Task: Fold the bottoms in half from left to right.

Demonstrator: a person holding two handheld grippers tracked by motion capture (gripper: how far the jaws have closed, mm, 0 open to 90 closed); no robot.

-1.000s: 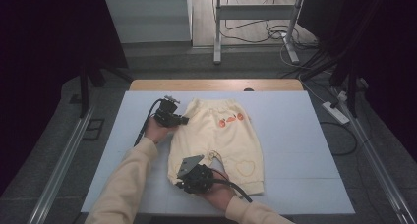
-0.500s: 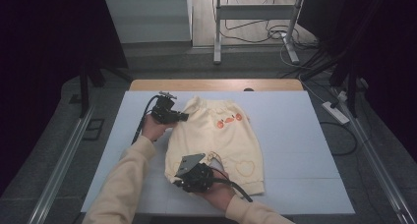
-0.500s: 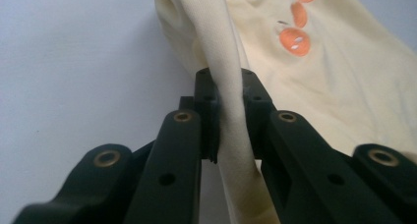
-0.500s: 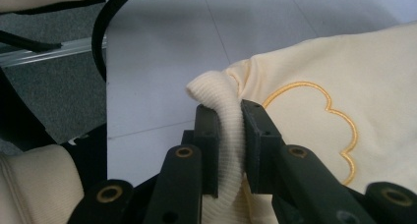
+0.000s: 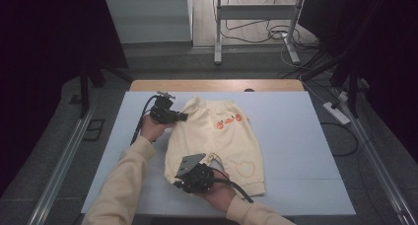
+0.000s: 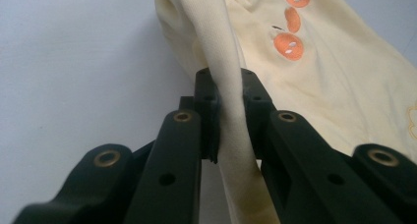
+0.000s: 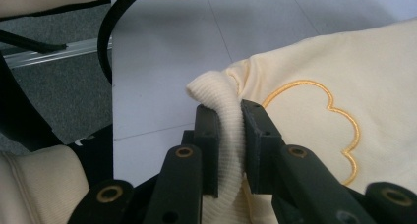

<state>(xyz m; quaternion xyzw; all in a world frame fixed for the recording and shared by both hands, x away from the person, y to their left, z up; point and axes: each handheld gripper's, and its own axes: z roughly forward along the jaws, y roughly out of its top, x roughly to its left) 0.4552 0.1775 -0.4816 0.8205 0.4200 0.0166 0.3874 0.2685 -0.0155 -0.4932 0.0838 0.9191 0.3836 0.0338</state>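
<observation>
No readable text, label, brand or number shows anywhere. The cream garment (image 5: 217, 136) bears only orange embroidered motifs (image 5: 227, 121) toward twelve o'clock, not letters.

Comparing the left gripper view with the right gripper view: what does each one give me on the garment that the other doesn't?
Left gripper view alone: three orange embroidered patches on the cream garment, and a smooth fold of fabric pinched in the left gripper.

Right gripper view alone: a ribbed cuff clamped in the right gripper, an orange stitched cloud-like outline and the table edge.

Both: jaws shut on cream fabric over the pale blue table.
</observation>
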